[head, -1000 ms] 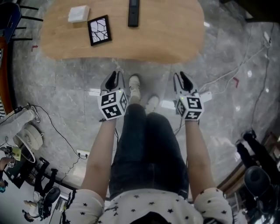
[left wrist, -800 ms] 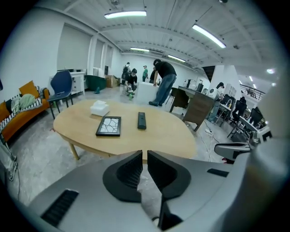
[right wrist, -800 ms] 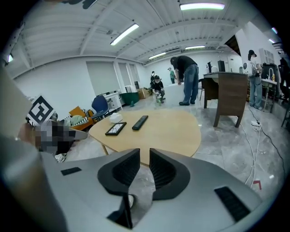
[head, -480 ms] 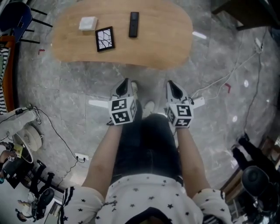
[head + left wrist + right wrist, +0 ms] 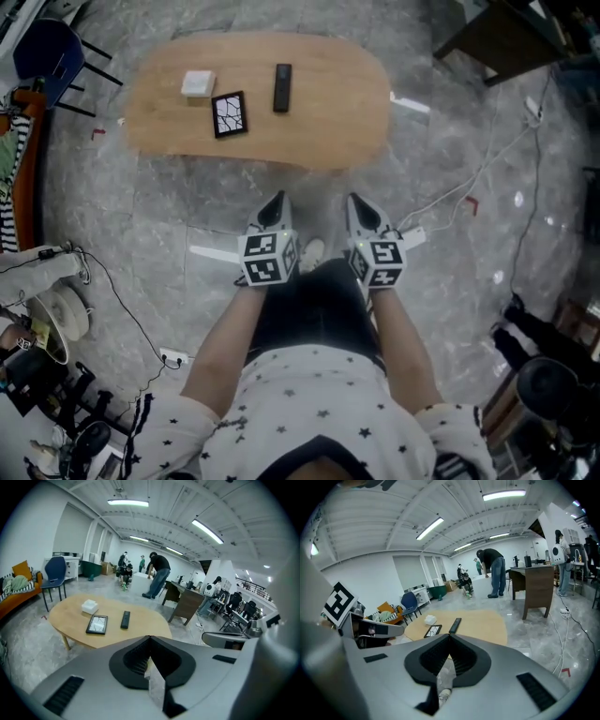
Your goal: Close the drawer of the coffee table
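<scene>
Grey marble floor underfoot, star-print shirt and dark trousers nearest the lens. Just ahead, left gripper and right gripper, both clenched on nothing, raised and pulled back since a second ago, when still parted. Beyond, wooden coffee table, now well apart from both, carrying a white box, a patterned tablet and a black remote. No drawer visible in any view: probably pushed home already, with only stepping away left.
</scene>
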Demonstrator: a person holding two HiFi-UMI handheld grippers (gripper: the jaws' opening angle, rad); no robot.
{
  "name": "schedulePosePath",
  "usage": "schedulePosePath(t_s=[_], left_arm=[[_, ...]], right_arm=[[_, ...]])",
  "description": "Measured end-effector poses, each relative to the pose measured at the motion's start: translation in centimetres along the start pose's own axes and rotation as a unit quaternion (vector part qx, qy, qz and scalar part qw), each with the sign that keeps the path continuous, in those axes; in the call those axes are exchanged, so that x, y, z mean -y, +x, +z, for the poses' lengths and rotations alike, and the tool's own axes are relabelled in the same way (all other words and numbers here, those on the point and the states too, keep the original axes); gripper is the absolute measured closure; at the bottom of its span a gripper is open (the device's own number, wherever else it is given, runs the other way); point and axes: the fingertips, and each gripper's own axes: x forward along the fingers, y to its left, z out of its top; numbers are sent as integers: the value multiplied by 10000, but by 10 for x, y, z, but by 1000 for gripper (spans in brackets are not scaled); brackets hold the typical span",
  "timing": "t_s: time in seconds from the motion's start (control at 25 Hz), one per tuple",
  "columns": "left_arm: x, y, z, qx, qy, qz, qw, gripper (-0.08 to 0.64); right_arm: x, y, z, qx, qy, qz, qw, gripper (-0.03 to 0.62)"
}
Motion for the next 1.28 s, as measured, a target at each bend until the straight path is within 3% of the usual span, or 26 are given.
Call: schedulePosePath(t_s=[0.64,1.28], left_arm=[[47,-50,44,112,469,-516,9975,554],[62,-80,41,276,517,-655,9961,554]], right_arm=[[-24,-58,57,278,-51,218,9994,581],[-41,-90,64,510,-200,235,9982,584]])
